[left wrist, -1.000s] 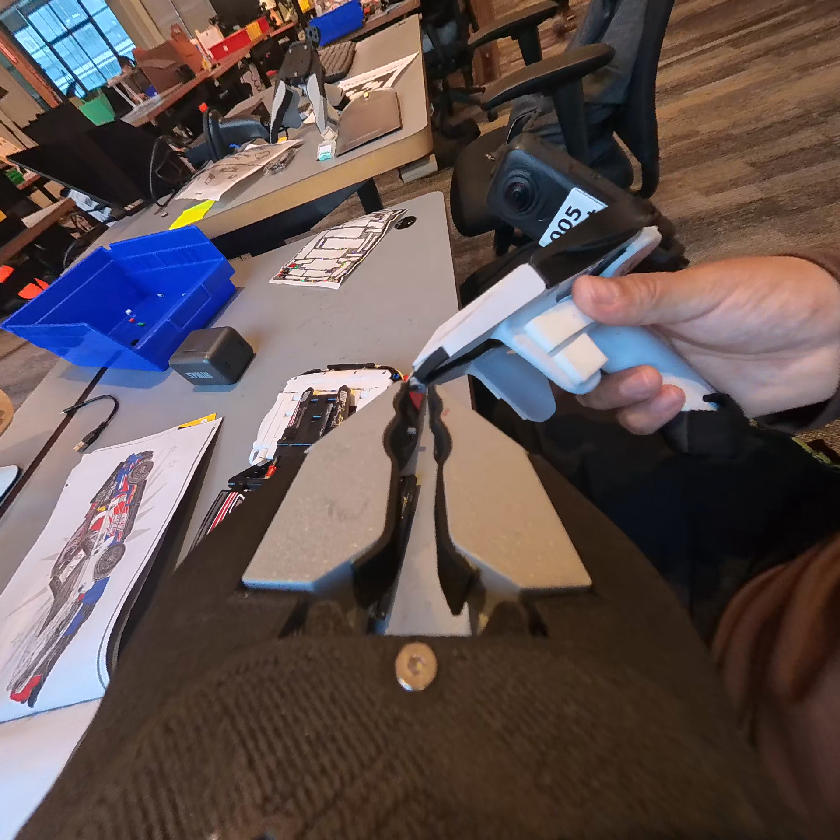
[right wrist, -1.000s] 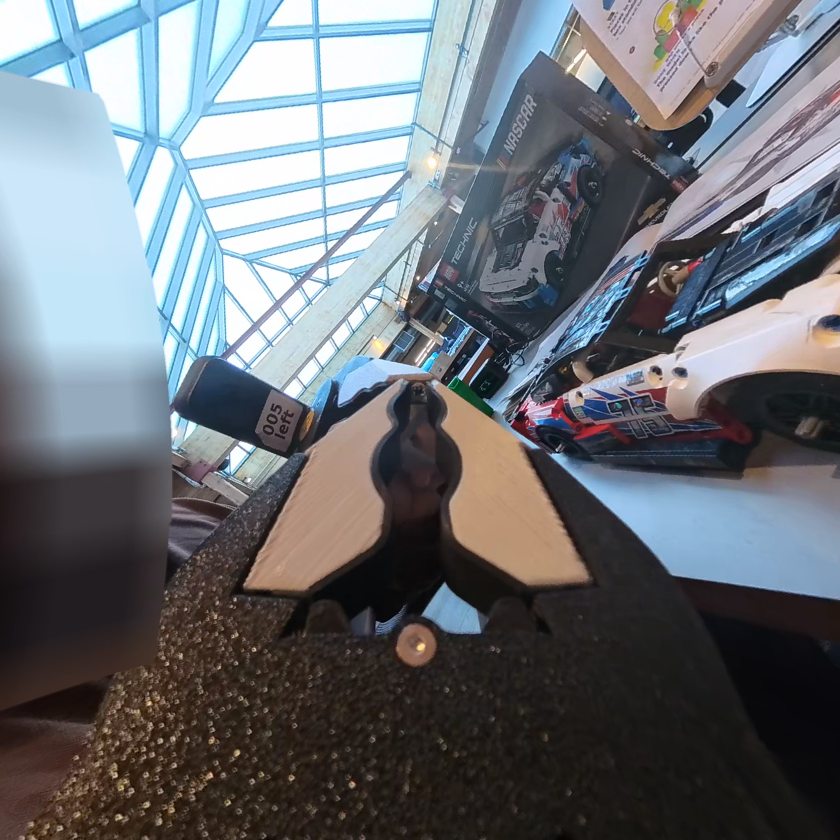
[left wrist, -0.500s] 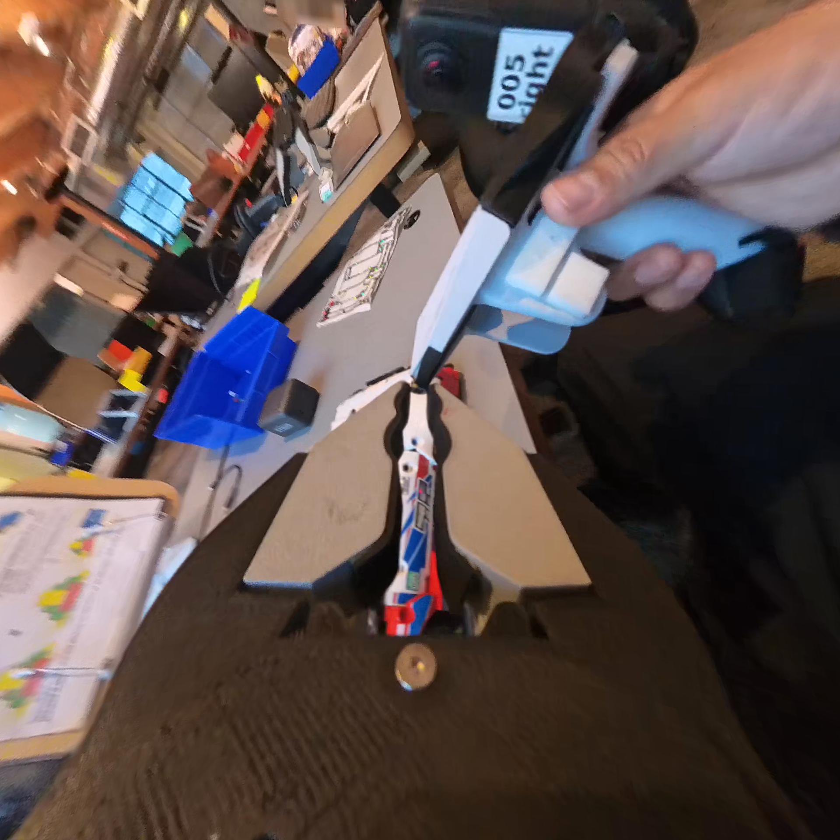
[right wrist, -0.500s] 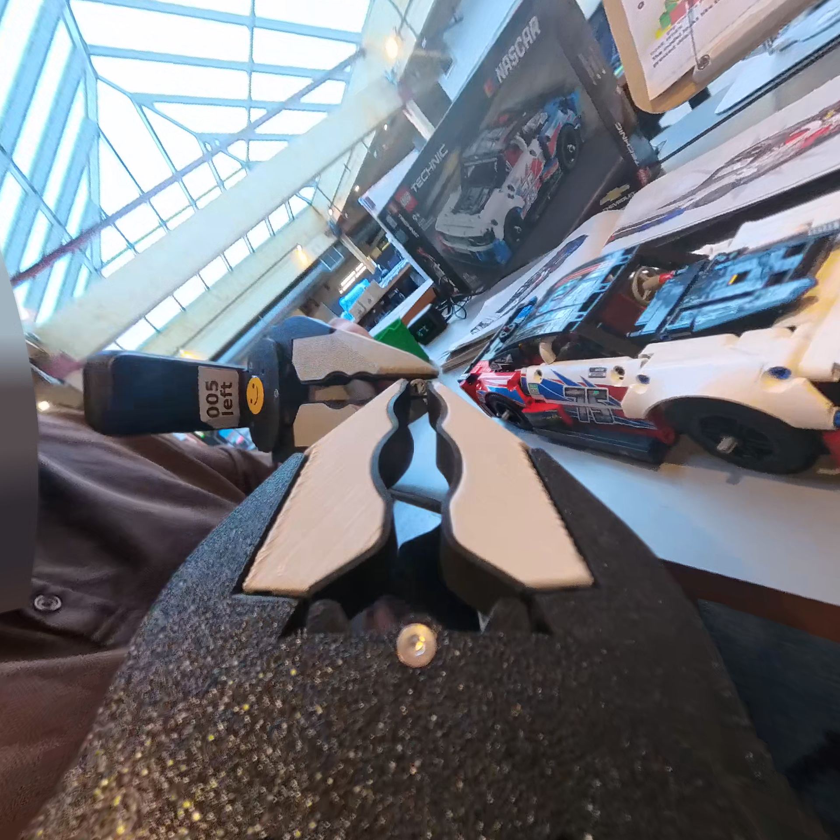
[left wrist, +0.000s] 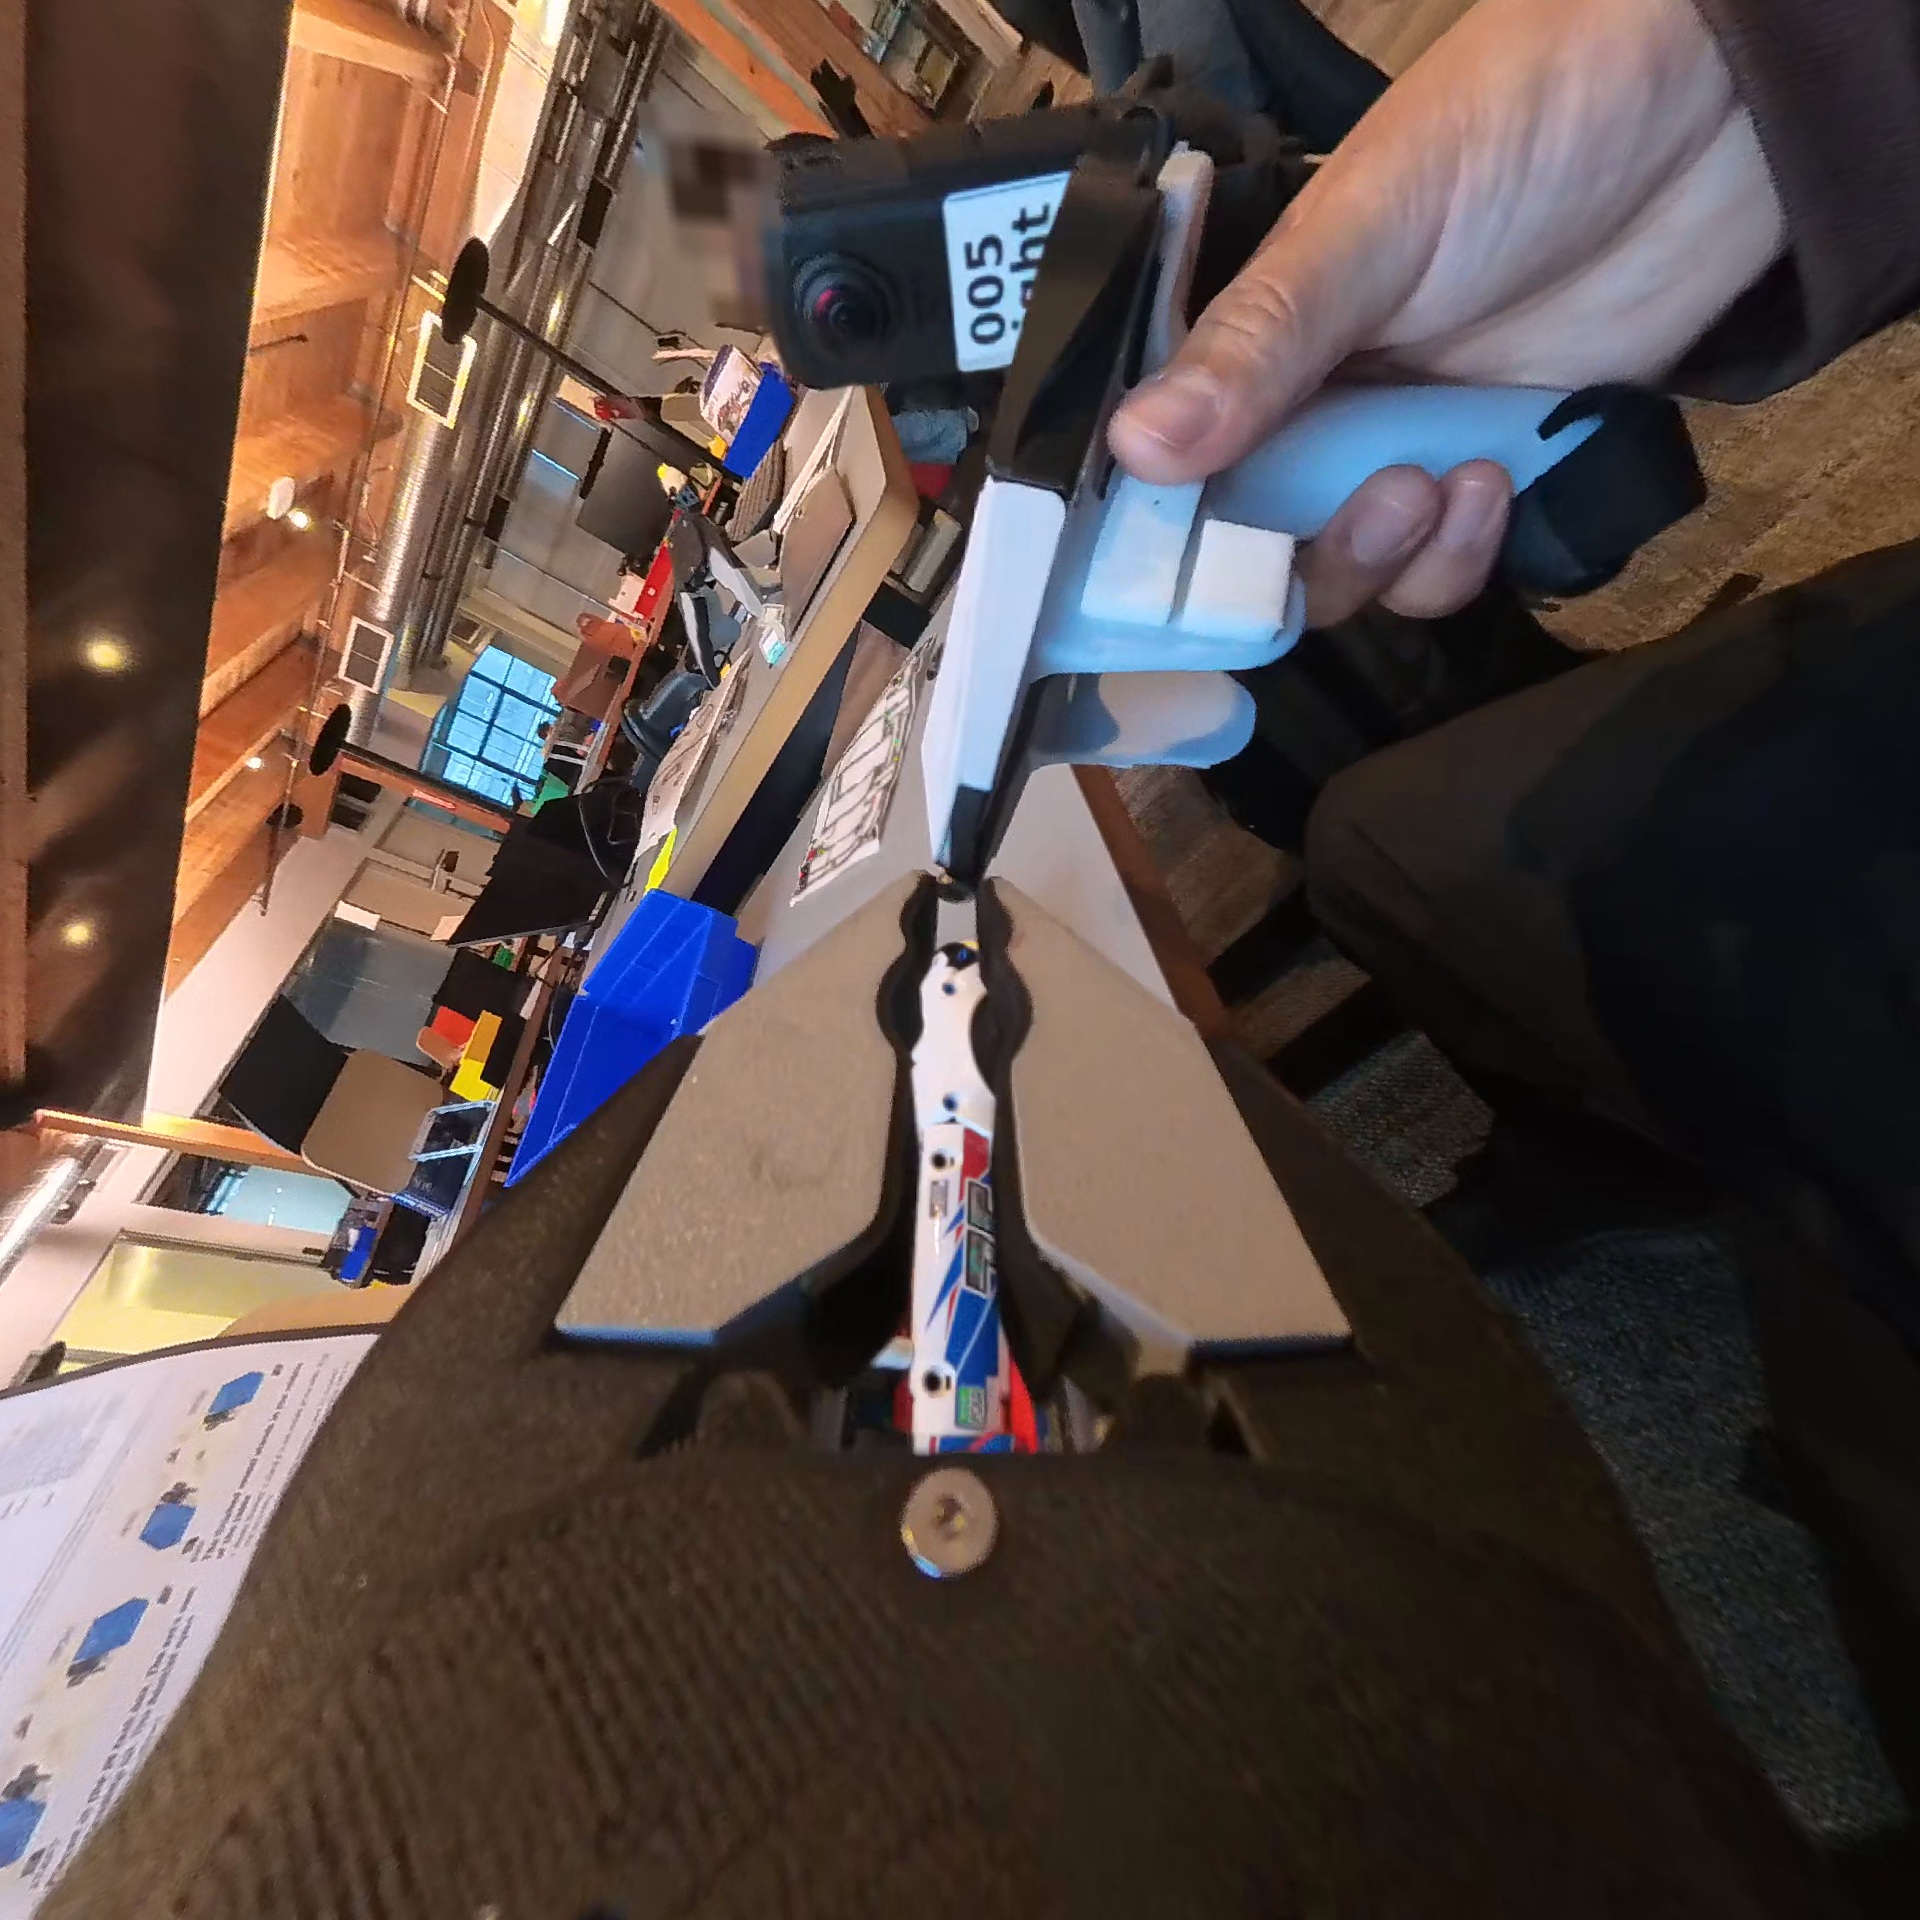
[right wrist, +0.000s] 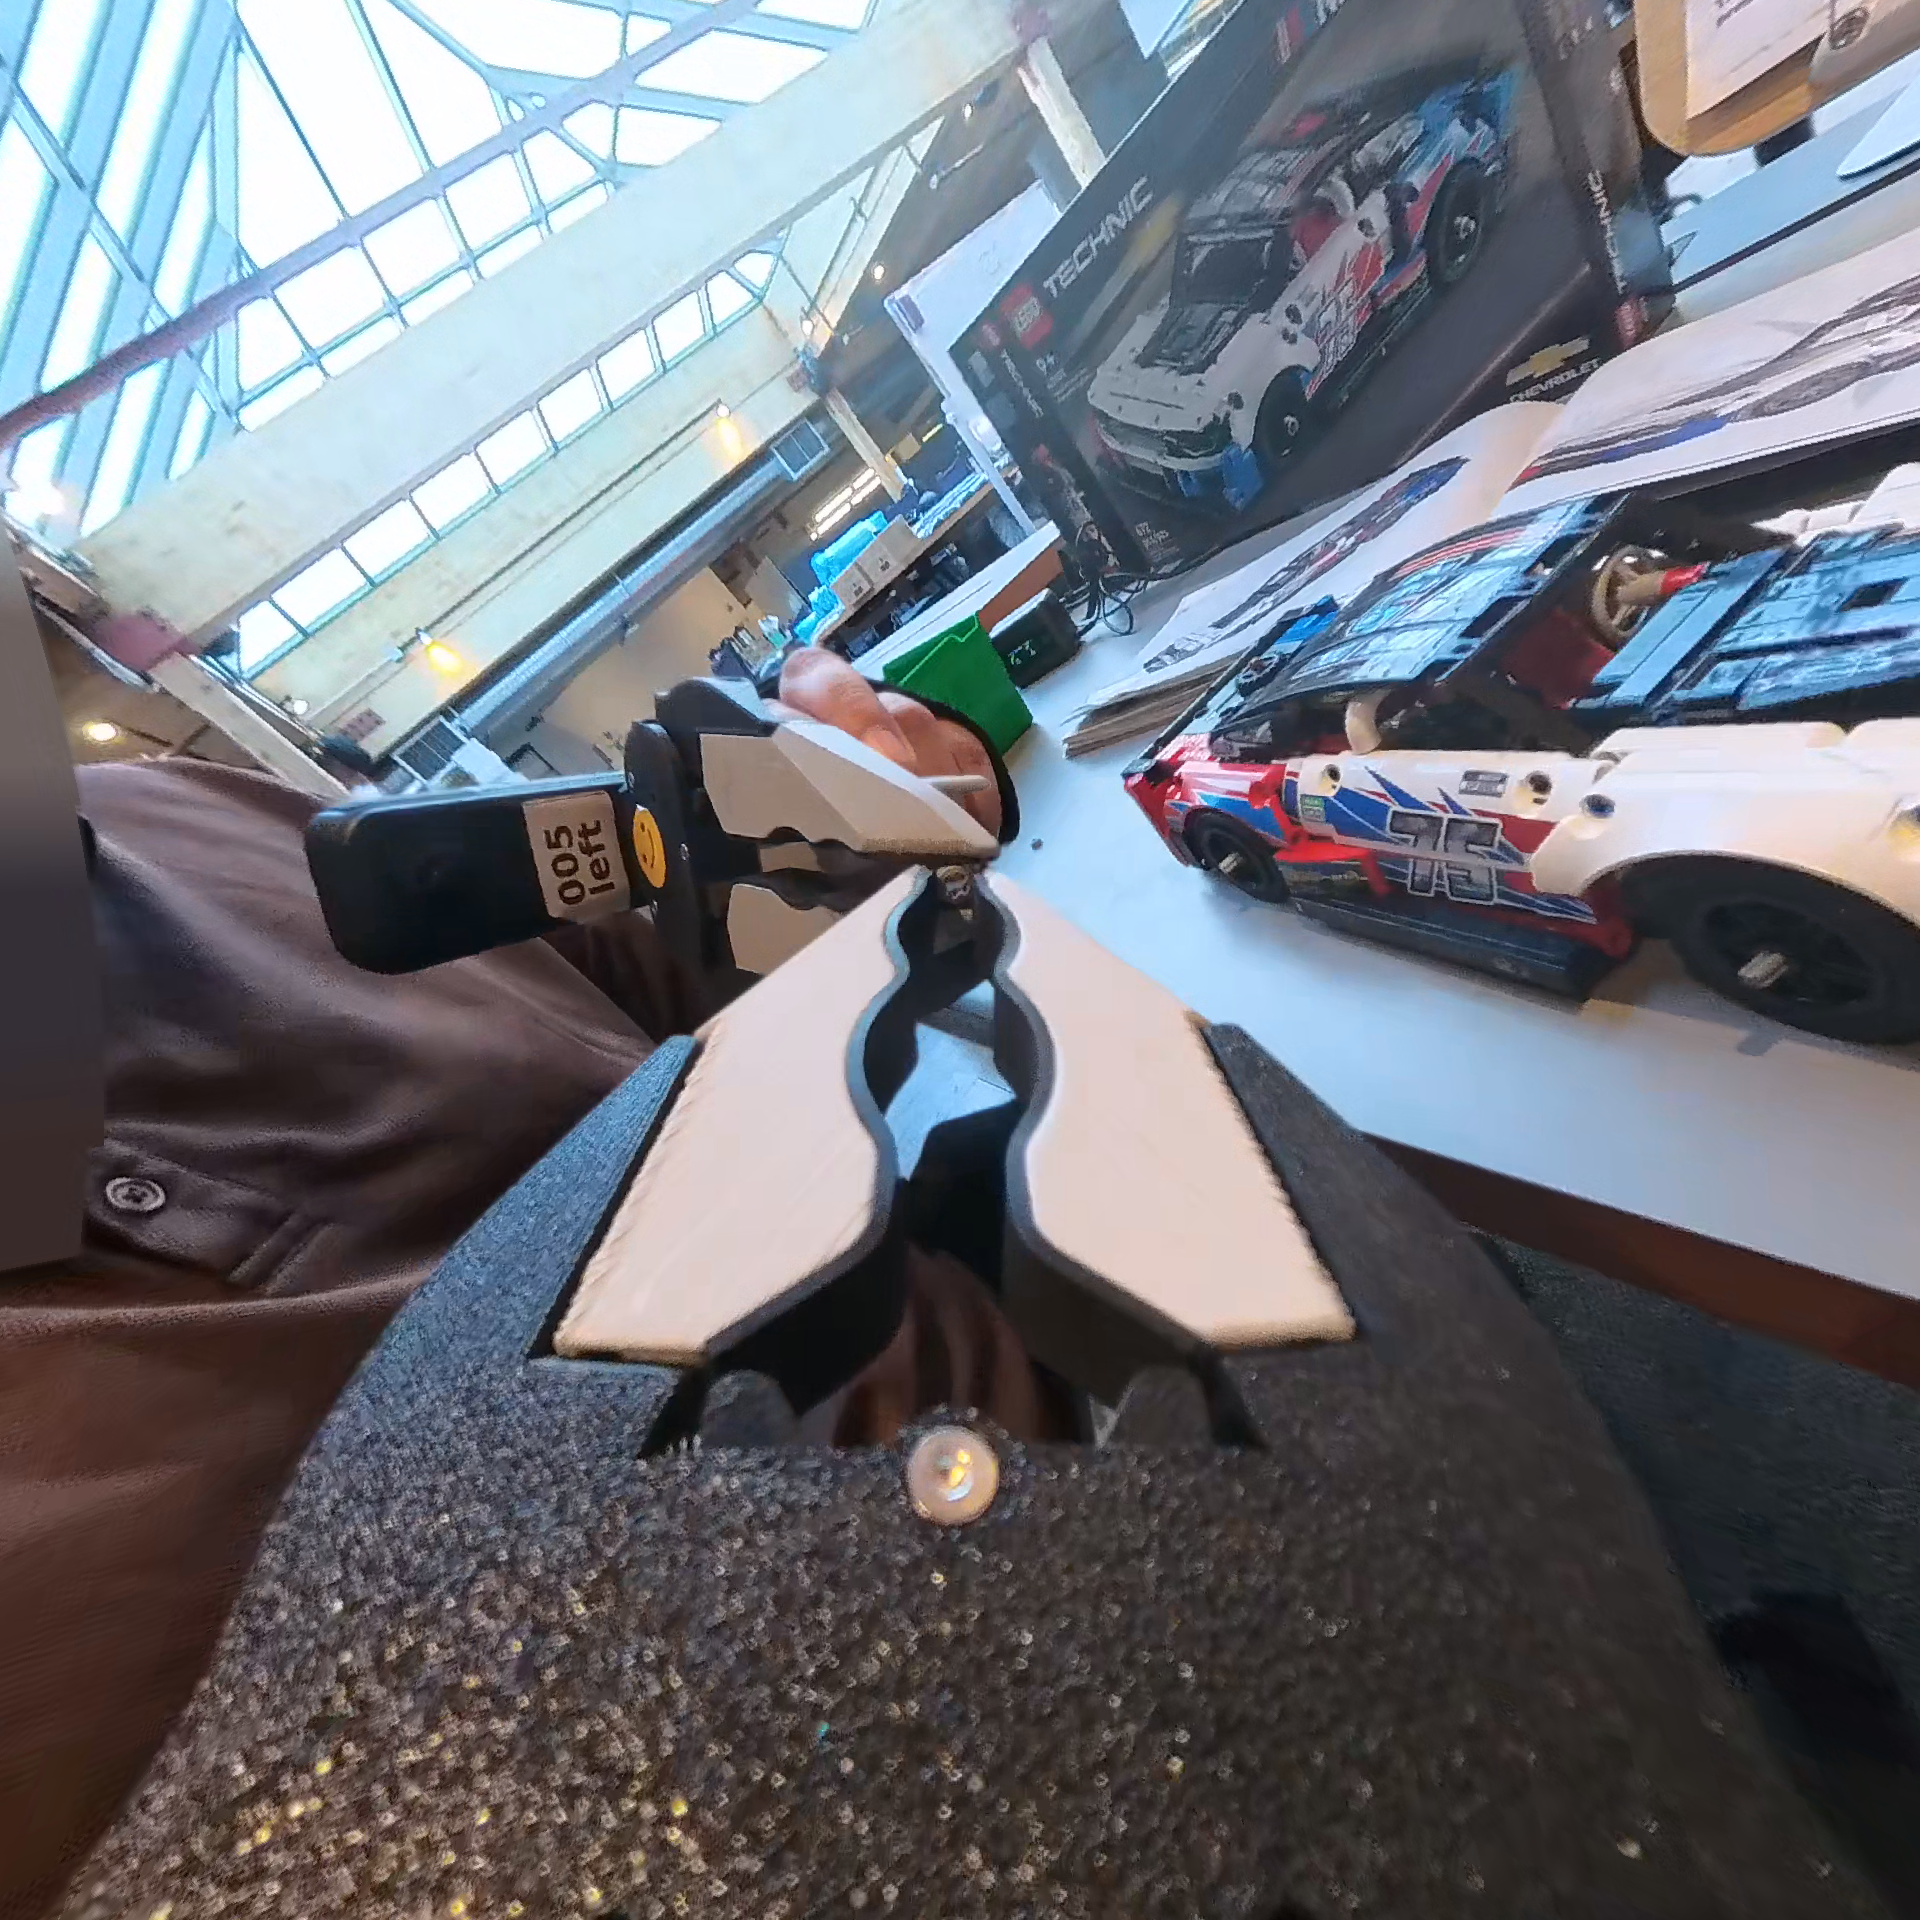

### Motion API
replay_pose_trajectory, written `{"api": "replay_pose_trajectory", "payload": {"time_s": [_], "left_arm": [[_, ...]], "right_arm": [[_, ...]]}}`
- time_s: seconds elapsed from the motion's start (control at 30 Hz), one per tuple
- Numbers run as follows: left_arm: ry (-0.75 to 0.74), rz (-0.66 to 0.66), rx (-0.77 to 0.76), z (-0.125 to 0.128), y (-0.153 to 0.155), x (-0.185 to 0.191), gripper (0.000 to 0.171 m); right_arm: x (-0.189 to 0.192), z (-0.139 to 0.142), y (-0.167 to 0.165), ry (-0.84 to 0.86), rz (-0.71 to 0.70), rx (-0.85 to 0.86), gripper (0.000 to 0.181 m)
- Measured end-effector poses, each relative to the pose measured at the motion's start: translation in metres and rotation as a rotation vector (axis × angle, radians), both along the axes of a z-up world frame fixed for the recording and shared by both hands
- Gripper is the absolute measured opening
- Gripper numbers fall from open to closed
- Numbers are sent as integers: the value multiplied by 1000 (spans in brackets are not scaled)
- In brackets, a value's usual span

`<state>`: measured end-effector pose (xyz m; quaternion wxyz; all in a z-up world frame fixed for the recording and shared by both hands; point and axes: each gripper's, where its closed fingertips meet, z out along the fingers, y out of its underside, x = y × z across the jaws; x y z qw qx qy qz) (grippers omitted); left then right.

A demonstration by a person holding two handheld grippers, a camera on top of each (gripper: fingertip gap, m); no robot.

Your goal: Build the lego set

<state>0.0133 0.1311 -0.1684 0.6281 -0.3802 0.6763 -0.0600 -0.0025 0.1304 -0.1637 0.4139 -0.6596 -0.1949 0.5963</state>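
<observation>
While the left wrist view was tilted hard, the left hand-held gripper [left wrist: 951, 899] filled the lower frame, fingers drawn in to a thin slit. Tips were a sliver apart; I couldn't tell from here whether they were pinching anything. The white, blue and red lego car [left wrist: 961, 1226] showed through the slit, behind the fingers and not in them. The right hand-held gripper [left wrist: 961, 868] came down from above, held by a hand [left wrist: 1455, 260], its tip meeting the left tips. A small dark piece [left wrist: 948, 883] sat right at that meeting point. A blue bin [left wrist: 644, 997] was on the left, a printed instruction sheet [left wrist: 125, 1538] at lower left, and a sticker sheet [left wrist: 862, 800] farther back.

Right wrist view: the right fingers were clenched with the small dark piece between the tips, as far as I could see. The left tool came in from the left, tip touching or just above that piece, off the near edge of the bench [right wrist: 1455, 1091]. Its fingers converged at the tip; grip state was unclear. The car stood on its wheels on the bench, right of both tools, apart from them, with its black interior exposed on top. An open booklet [right wrist: 1299, 592] lay behind the car. The set's box [right wrist: 1299, 260] stood behind that, and a green bin [right wrist: 961, 686] sat near the hand holding the left tool. A brown shirt [right wrist: 312, 1039] filled the left side.
</observation>
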Motion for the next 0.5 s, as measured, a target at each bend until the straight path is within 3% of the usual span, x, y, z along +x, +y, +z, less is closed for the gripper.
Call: {"api": "replay_pose_trajectory", "payload": {"time_s": [0.23,0.5], "left_arm": [[34,45,278,-2,-8,-15,4],[-2,93,310,3,5,-45,4]], "right_arm": [[-14,-2,-9,47,99,-81,1],[-44,2,3,32,138,-90,1]]}}
